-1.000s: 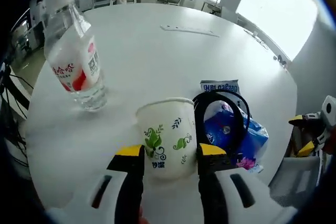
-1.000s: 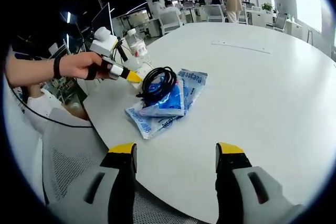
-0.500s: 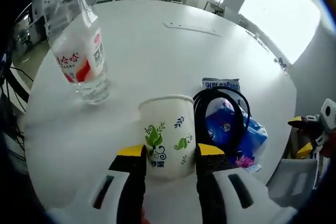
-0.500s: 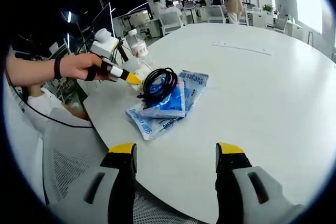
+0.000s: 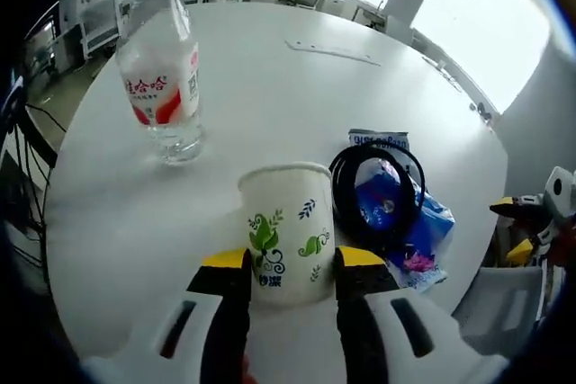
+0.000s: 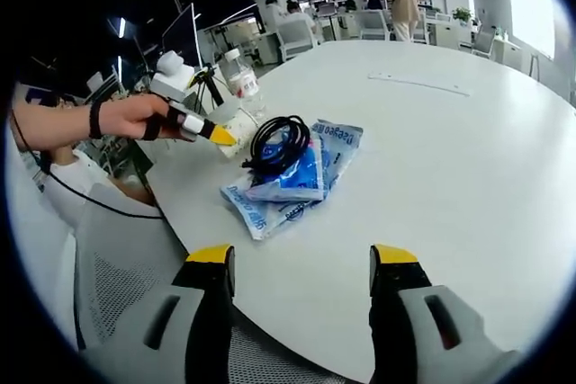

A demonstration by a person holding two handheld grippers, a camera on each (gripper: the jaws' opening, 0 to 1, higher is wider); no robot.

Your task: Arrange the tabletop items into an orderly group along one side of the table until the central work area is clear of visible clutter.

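A white paper cup (image 5: 288,231) with a green leaf print stands between my left gripper's (image 5: 290,263) yellow-tipped jaws, which are shut on its sides. Beyond it to the left stands a clear water bottle (image 5: 166,87) with a red and white label. Right of the cup a black coiled cable (image 5: 378,188) lies on blue plastic packets (image 5: 412,229). In the right gripper view, my right gripper (image 6: 301,260) hangs open over the table's near edge, well short of the cable (image 6: 279,141) and packets (image 6: 292,188). A hand holds the left gripper (image 6: 193,123) by the bottle (image 6: 241,83).
The round white table (image 6: 450,168) has a thin flat strip (image 6: 418,83) lying at its far side. A grey mesh chair (image 6: 117,285) sits below the table edge near the right gripper. Desks, chairs and a standing person fill the office behind.
My left gripper has shifted with the cup still in its jaws, so the bottle now sits nearer the view's middle and more upright. The right gripper stays open and almost still.
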